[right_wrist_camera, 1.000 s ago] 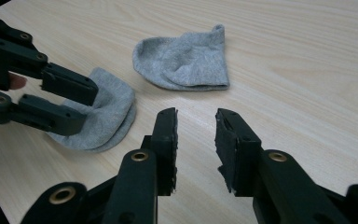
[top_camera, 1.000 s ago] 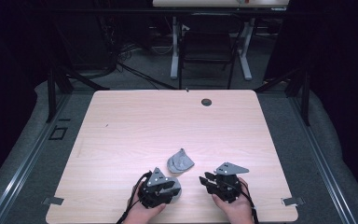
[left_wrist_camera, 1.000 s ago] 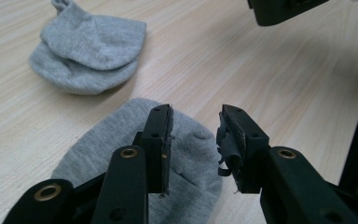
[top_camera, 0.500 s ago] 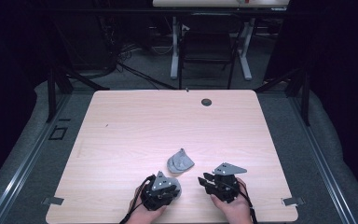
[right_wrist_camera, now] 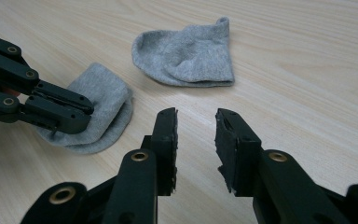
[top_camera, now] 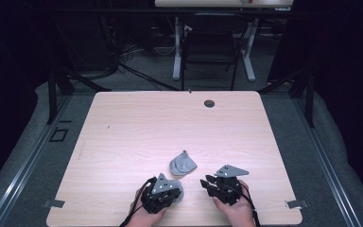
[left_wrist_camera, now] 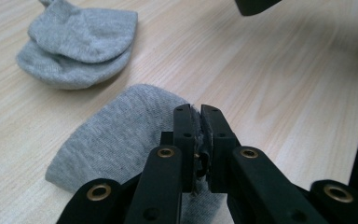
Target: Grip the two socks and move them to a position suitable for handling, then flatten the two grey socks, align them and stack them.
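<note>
High view, near sock: the small grey knitted sock [top_camera: 176,190] lies flat at the near edge of the pale wooden tabletop [top_camera: 137,132], partly under my left gripper [top_camera: 166,188]. I judge I keep it low there so the cloth does not slide while I pinch it.
High view, far sock: the second grey sock, folded in a rounded shape [top_camera: 183,163], rests just beside and beyond the first one, apart from both grippers. It looks like the partner waiting to be matched.
High view, right gripper: my right gripper [top_camera: 207,181] hovers near the front edge, beside the socks, touching nothing.
Left gripper view, grip: the jaws have just been closing and are now clenched on the edge of the small grey knitted sock [left_wrist_camera: 121,135]; a thin fold of cloth sits between the pads. I take the edge, I think, because the flat body gives nothing to hold.
Left gripper view, other sock: the folded one [left_wrist_camera: 77,49] lies farther off, untouched.
Right gripper view, jaws: the right gripper [right_wrist_camera: 196,140] is released, its jaws standing apart over bare wood, holding nothing. I suppose it waits ready to help.
Right gripper view, left gripper: the left gripper [right_wrist_camera: 86,112] presses on the near sock [right_wrist_camera: 103,100]; the folded sock [right_wrist_camera: 186,53] lies beyond.
</note>
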